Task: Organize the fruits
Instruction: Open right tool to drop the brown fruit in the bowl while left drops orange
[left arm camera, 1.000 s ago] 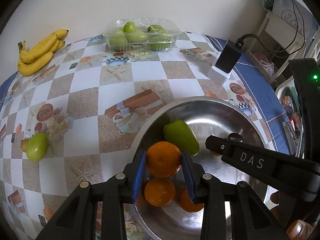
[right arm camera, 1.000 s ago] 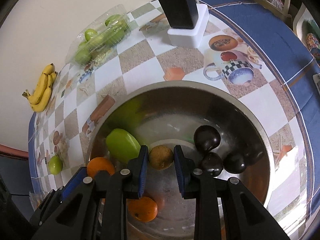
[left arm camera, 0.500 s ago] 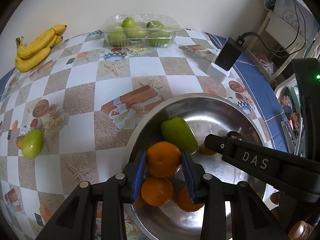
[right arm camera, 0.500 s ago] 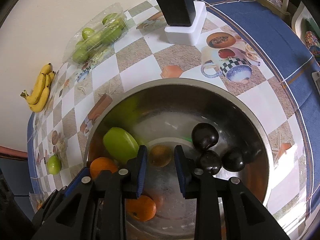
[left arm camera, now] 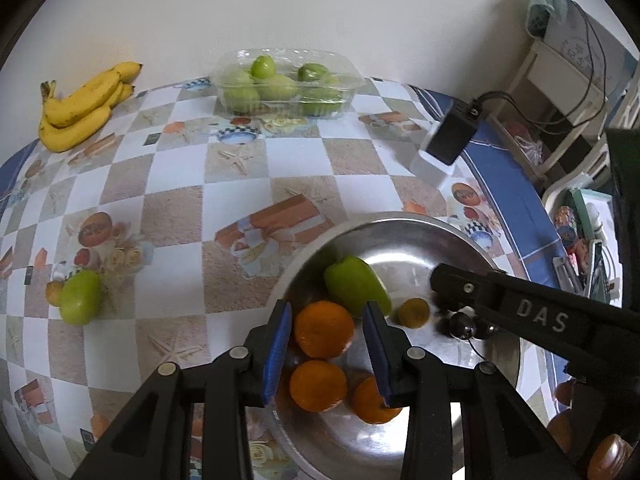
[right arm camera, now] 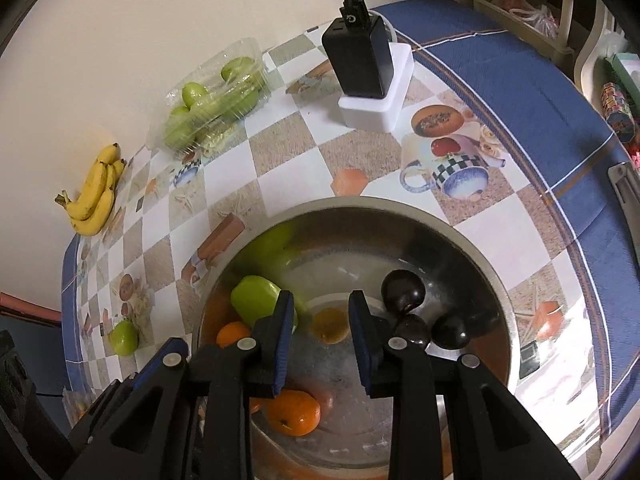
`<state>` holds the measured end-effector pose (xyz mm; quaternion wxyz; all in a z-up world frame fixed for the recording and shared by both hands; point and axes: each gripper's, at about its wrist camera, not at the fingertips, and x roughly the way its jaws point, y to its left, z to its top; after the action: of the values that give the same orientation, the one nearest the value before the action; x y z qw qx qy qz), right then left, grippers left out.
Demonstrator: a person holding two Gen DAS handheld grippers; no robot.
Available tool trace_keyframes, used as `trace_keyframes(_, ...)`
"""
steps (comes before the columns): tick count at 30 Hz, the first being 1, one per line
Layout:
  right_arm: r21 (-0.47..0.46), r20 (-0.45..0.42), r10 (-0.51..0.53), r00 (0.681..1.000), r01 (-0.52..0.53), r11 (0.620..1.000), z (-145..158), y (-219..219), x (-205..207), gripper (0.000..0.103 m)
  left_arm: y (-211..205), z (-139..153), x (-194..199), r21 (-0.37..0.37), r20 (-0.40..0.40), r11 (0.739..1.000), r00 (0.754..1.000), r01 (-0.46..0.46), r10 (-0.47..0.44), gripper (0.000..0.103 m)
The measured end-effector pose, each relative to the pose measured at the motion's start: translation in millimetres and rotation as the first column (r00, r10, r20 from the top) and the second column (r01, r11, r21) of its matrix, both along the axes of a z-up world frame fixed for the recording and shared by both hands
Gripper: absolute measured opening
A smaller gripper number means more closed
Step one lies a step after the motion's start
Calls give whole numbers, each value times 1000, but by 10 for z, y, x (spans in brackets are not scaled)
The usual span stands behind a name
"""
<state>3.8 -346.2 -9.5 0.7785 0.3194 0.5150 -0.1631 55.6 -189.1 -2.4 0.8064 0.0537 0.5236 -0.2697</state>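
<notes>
Your left gripper (left arm camera: 326,344) sits over the steel bowl (left arm camera: 404,226), jaws spread wider than the orange (left arm camera: 324,334) between them, not clamping it. Your right gripper (right arm camera: 318,338) is parted too, gripping nothing, with the small yellow-brown fruit (right arm camera: 330,325) lying loose in the bowl between its fingers. Dark plums (right arm camera: 402,291) cluster just right. A green fruit (left arm camera: 80,297) waits alone on the bench (left arm camera: 168,184), well apart from the bowl.

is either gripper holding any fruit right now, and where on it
Left gripper brackets an orange at its sides; contact unclear. Right gripper is open, holding nothing.
</notes>
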Motion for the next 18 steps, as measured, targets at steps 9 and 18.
trace_keyframes(9,-5,-22,21,1000,-21,1000,-65,57,41,29,256,-16,154,25,-9,992,992,-123,124,42)
trace_keyframes(18,-71,-34,69,997,-71,995,-50,162,109,76,629,-60,313,78,-4,947,950,-312,313,80)
